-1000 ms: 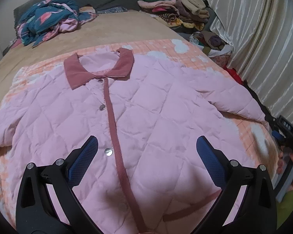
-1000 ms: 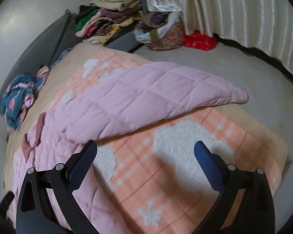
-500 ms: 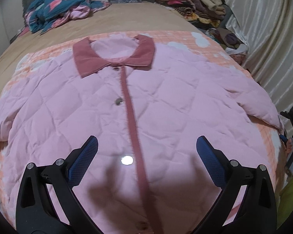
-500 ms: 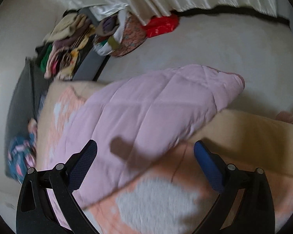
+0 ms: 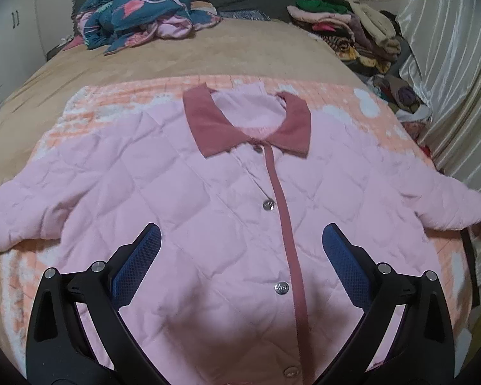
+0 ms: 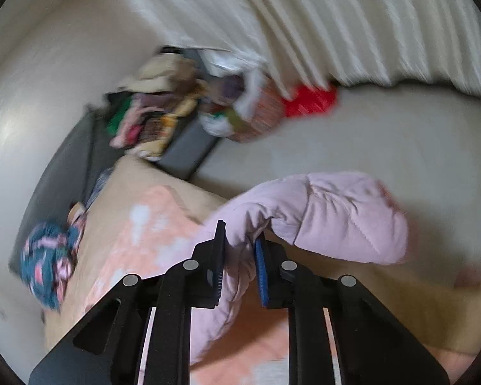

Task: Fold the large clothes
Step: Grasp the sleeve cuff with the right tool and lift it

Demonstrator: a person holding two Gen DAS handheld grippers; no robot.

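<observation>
Closing on the sleeve of the pink jacket — spread front-up on the blanket — the right gripper pinches fabric; the left gripper hangs wide apart above it.

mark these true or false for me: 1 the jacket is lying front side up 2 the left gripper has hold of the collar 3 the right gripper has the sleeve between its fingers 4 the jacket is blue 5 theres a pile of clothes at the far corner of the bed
1. The pink jacket lies front side up, buttons showing. True.
2. The left gripper has hold of the collar. False: its jaws stand wide apart above the jacket's front, short of the collar, holding nothing.
3. The right gripper has the sleeve between its fingers. True: its jaws are closing on it.
4. The jacket is blue. False: it is pink with a darker rose collar.
5. A pile of clothes sits at the far corner of the bed. True.
</observation>
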